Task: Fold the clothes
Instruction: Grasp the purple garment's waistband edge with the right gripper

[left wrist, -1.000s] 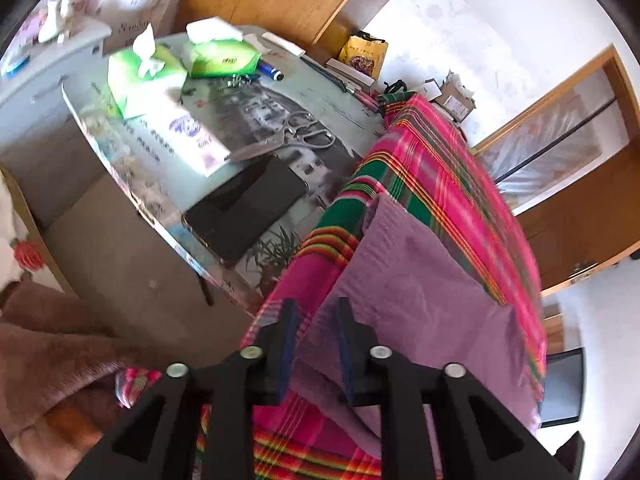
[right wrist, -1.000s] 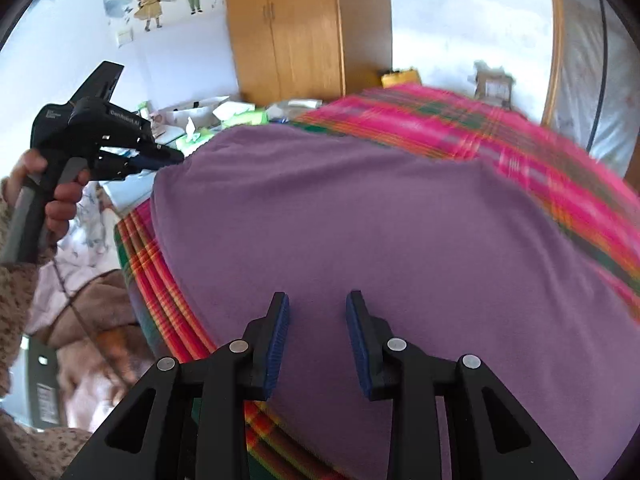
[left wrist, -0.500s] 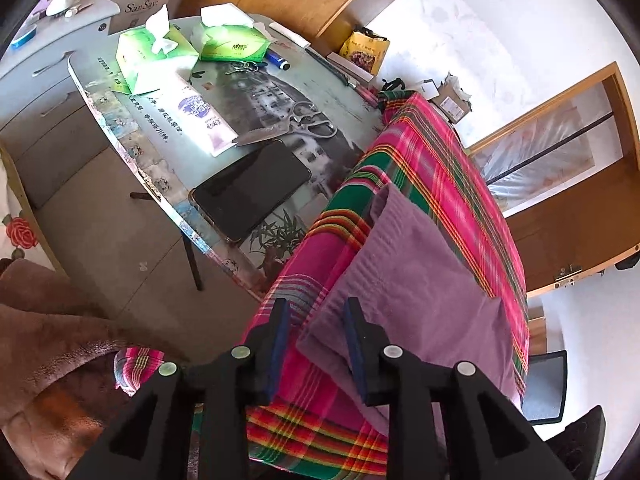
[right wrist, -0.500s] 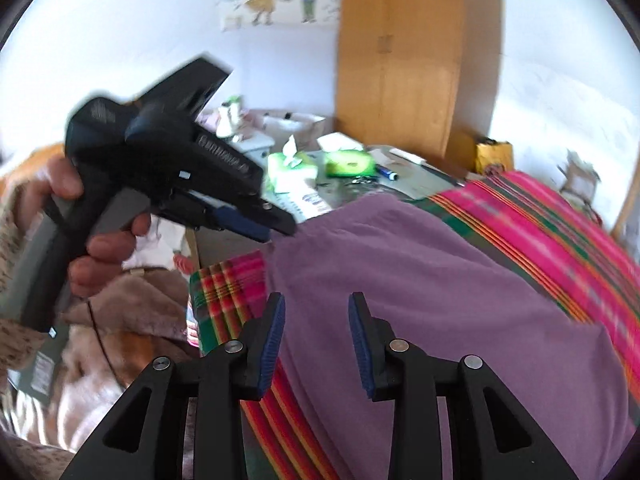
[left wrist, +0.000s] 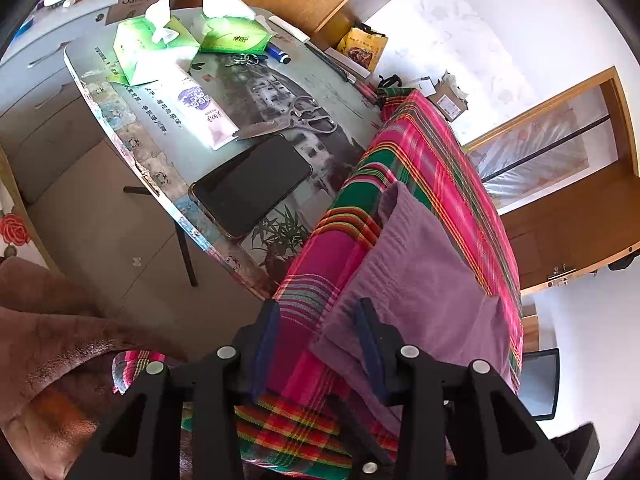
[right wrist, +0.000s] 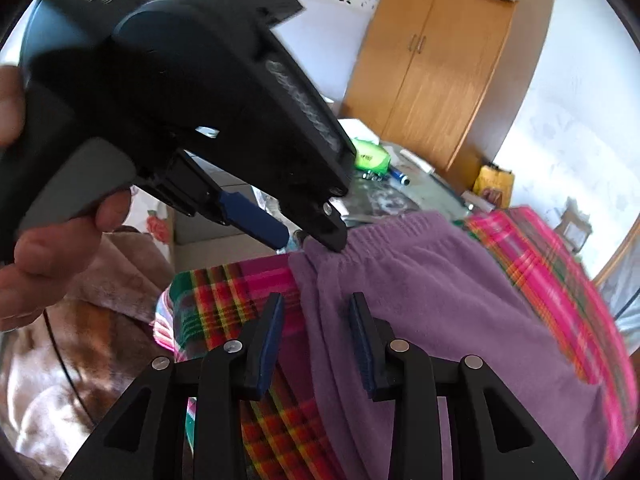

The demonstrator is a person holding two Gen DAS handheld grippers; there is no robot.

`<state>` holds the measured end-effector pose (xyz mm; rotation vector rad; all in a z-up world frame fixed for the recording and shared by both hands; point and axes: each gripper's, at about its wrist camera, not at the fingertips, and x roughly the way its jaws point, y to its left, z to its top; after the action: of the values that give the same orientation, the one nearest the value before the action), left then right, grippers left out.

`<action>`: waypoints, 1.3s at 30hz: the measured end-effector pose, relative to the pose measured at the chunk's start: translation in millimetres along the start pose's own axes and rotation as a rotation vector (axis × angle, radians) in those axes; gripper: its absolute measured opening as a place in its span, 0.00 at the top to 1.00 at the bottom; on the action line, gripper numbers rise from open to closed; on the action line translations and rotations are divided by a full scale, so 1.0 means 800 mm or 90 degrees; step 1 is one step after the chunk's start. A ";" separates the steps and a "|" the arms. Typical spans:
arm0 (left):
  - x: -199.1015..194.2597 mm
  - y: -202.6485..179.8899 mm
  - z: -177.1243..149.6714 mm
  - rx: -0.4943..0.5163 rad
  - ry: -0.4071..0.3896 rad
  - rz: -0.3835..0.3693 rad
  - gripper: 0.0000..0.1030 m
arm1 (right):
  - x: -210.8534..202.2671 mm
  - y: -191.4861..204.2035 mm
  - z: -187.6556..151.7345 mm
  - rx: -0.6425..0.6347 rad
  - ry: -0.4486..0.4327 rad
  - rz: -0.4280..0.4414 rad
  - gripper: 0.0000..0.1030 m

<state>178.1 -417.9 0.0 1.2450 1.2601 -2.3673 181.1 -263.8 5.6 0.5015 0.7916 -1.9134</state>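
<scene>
**Both grippers at the near corner of the purple cloth**

My left gripper (left wrist: 316, 344) has just been opening its jaws, and they stand wide now. The near corner of the purple cloth (left wrist: 424, 280) lies between them, but the pads do not press on it. My right gripper (right wrist: 316, 340) is part open too, with the cloth's near edge between its jaws, not squeezed. In the right view a hand (right wrist: 60, 240) holds the left gripper just above the cloth's stretchy band. The cloth lies flat on the pink and green checked cover (left wrist: 440, 152), close to its near corner. Past the cover's left edge stands a table (left wrist: 168, 168) with a black phone (left wrist: 252, 184), scissors (left wrist: 308, 118) and green tissue packs (left wrist: 232, 36)
</scene>
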 end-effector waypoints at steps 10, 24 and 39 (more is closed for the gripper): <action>-0.014 0.001 0.010 -0.027 -0.012 -0.022 0.63 | 0.014 -0.005 0.013 0.042 0.019 0.005 0.85; 0.017 0.008 0.029 -0.105 0.077 -0.107 0.62 | -0.026 -0.037 0.012 0.133 -0.091 0.020 0.95; 0.002 0.033 0.018 -0.146 0.043 -0.103 0.62 | -0.005 0.015 0.014 -0.020 -0.025 -0.063 0.67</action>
<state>181.8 -444.8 -12.9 1.2018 1.6577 -2.2192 193.9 -272.9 12.1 0.4116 0.8337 -1.9933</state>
